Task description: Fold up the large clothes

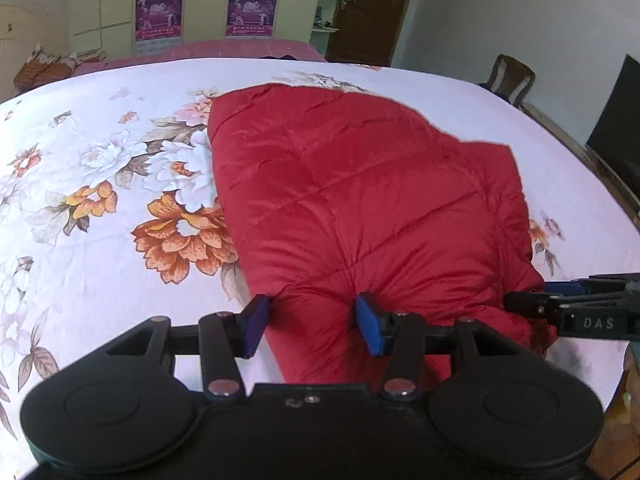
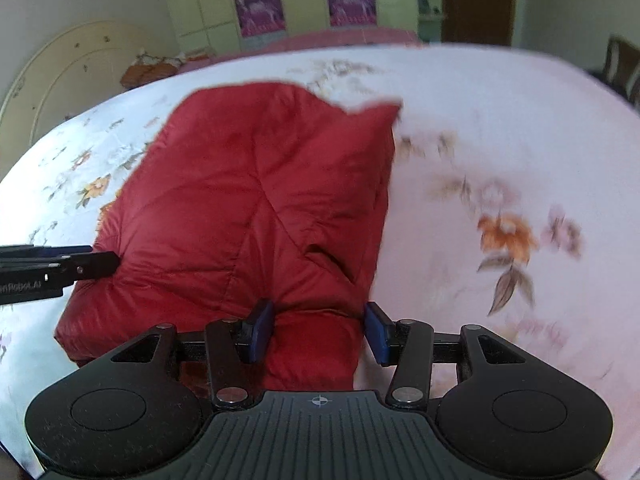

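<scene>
A red quilted down jacket [image 1: 360,200] lies folded on a bed with a white floral sheet [image 1: 100,220]. My left gripper [image 1: 314,326] is open, its blue pads on either side of a puffy fold at the jacket's near left edge. My right gripper [image 2: 320,330] is open, its pads astride the fold at the jacket's [image 2: 260,200] near right edge. The right gripper shows in the left wrist view [image 1: 520,302] at the jacket's right side. The left gripper shows in the right wrist view [image 2: 112,262] at the jacket's left side.
The bed sheet [image 2: 500,140] spreads wide on both sides of the jacket. A pink bed cover [image 1: 240,48] and wardrobes with posters [image 1: 160,12] stand behind. A chair [image 1: 512,78], a dark screen [image 1: 616,120] and a wooden bed edge [image 1: 580,152] are at the right.
</scene>
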Demonstrator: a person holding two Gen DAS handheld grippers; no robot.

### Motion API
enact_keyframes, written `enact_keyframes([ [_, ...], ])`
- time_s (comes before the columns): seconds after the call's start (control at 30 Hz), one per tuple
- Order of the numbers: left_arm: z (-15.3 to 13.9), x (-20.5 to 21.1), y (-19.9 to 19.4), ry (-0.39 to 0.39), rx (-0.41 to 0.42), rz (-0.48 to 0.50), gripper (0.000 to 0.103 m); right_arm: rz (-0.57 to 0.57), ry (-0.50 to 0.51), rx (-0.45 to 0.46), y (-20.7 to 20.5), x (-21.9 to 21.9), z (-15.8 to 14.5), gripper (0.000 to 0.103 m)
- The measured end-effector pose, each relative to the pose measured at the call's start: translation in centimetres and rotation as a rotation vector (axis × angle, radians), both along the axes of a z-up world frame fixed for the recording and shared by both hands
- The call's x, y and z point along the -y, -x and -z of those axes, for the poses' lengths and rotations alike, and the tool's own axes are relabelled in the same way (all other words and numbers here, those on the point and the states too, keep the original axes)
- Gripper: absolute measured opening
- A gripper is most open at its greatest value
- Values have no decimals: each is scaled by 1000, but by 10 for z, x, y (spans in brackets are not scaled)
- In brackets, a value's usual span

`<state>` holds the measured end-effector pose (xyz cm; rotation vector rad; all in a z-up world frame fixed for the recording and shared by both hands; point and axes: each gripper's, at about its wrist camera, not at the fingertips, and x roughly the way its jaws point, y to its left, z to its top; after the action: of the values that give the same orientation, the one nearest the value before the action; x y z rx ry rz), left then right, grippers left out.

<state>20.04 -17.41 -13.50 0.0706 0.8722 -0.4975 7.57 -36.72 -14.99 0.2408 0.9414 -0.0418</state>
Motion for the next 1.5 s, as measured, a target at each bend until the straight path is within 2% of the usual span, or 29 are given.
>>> enact_keyframes([
  [0.23,3,2,-1,-3,-13,0,48,2,-51,-39,-1,8,11,48],
  [0.4,-6,2,-4,-6,-34,-18,50,-29,-67,-62,-3,13,1,48],
  [0.43,-11,1,-6,-2,-34,-22,53,-37,-72,-61,-2,16,-3,48],
  [0.47,-14,1,-8,-3,-30,-31,64,-41,-76,-57,-2,19,-9,48],
  [0.53,-22,-1,-12,2,-22,-57,80,-39,-89,-39,-2,26,-20,48],
  [0.6,-28,-2,-18,17,-28,-78,84,-25,-101,-19,-5,33,-28,48],
  [0.63,-30,-3,-22,23,-35,-91,85,-20,-108,-9,-8,37,-31,52],
  [0.67,-31,-3,-26,29,-41,-102,86,-11,-110,-2,-12,37,-33,60],
  [0.7,-31,-3,-29,33,-43,-110,86,2,-109,10,-16,39,-35,85],
  [0.73,-32,-3,-32,33,-44,-117,87,13,-107,30,-20,41,-38,93],
  [0.9,-29,-2,-51,52,-81,-149,93,23,-153,42,-47,53,-39,93],
  [1.23,-1,-1,-80,146,-207,-192,99,63,-396,-2,-97,86,4,93],
  [1.4,13,7,-90,185,-256,-175,99,74,-495,-8,-110,95,28,97],
  [1.5,22,9,-94,231,-302,-174,96,37,-498,6,-114,96,30,97],
])
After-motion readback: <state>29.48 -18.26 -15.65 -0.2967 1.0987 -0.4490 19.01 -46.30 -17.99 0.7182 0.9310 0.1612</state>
